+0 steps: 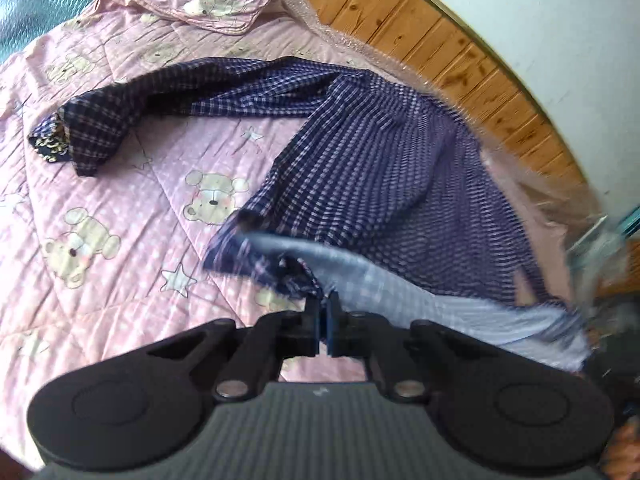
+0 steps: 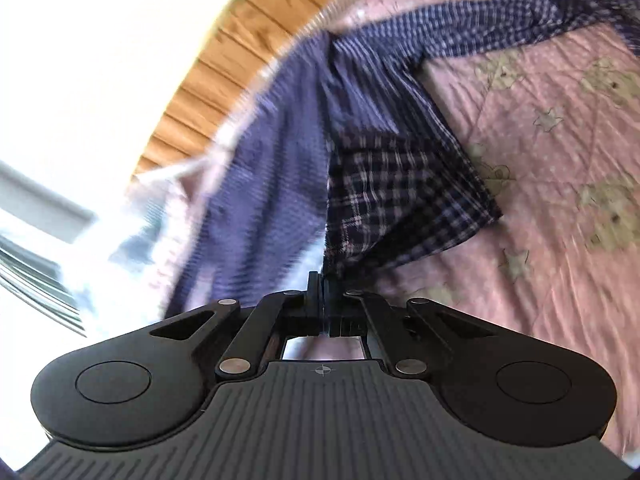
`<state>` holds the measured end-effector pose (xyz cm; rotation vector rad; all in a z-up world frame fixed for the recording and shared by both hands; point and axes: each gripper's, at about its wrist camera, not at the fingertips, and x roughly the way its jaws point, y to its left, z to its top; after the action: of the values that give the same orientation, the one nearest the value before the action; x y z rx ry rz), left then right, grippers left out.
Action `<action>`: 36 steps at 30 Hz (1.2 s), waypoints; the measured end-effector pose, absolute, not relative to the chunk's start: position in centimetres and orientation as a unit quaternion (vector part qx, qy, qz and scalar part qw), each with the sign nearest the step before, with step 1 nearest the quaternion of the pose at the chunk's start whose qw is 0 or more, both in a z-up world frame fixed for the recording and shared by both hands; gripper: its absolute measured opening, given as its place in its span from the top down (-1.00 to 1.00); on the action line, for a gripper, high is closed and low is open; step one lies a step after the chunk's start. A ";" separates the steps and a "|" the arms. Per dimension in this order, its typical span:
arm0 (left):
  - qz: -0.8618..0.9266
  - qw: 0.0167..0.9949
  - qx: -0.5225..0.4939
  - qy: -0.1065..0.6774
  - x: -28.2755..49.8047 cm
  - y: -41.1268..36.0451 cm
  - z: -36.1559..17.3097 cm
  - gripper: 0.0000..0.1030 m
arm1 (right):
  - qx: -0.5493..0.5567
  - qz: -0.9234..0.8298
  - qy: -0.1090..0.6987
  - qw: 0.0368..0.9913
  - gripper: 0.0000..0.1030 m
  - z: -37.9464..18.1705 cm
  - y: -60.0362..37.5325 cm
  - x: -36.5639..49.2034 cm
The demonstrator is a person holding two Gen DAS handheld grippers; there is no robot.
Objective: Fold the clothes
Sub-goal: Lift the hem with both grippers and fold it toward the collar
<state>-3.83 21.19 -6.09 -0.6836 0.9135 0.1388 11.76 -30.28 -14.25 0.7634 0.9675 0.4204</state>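
A navy checked shirt [image 1: 384, 176] lies partly lifted over a pink teddy-bear quilt [image 1: 100, 208]. One sleeve [image 1: 120, 116] trails to the left on the quilt. My left gripper [image 1: 323, 300] is shut on the shirt's near edge, where the pale inner side shows. In the right wrist view the same shirt [image 2: 384, 184] hangs stretched from my right gripper [image 2: 322, 280], which is shut on another edge of it. Its sleeve [image 2: 520, 20] runs to the upper right. Both views are blurred by motion.
The quilt [image 2: 560, 240] covers a bed. A wooden headboard or panel [image 1: 460, 68] and a white wall [image 1: 560, 20] run along the far side; the panel also shows in the right wrist view [image 2: 240, 56]. A folded quilt corner [image 1: 216, 8] lies at the far end.
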 end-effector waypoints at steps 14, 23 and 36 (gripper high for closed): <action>0.048 0.826 -0.307 0.470 -4.2 20.3 -5.5 0.92 | 0.367 0.126 0.504 0.772 0.83 -17.3 -31.8 6.2; 0.022 0.840 -0.306 0.447 -4.6 17.8 -7.7 0.42 | 0.012 0.250 0.489 0.835 -0.05 -20.1 -15.3 7.2; 0.044 0.854 -0.248 0.455 -4.4 16.2 -10.5 0.33 | -0.056 0.291 0.492 0.819 1.00 -17.5 -15.2 14.6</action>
<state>-4.41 16.19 -10.52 -0.5225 0.9575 0.0929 14.65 -15.18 -17.51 -0.1183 1.0479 0.6204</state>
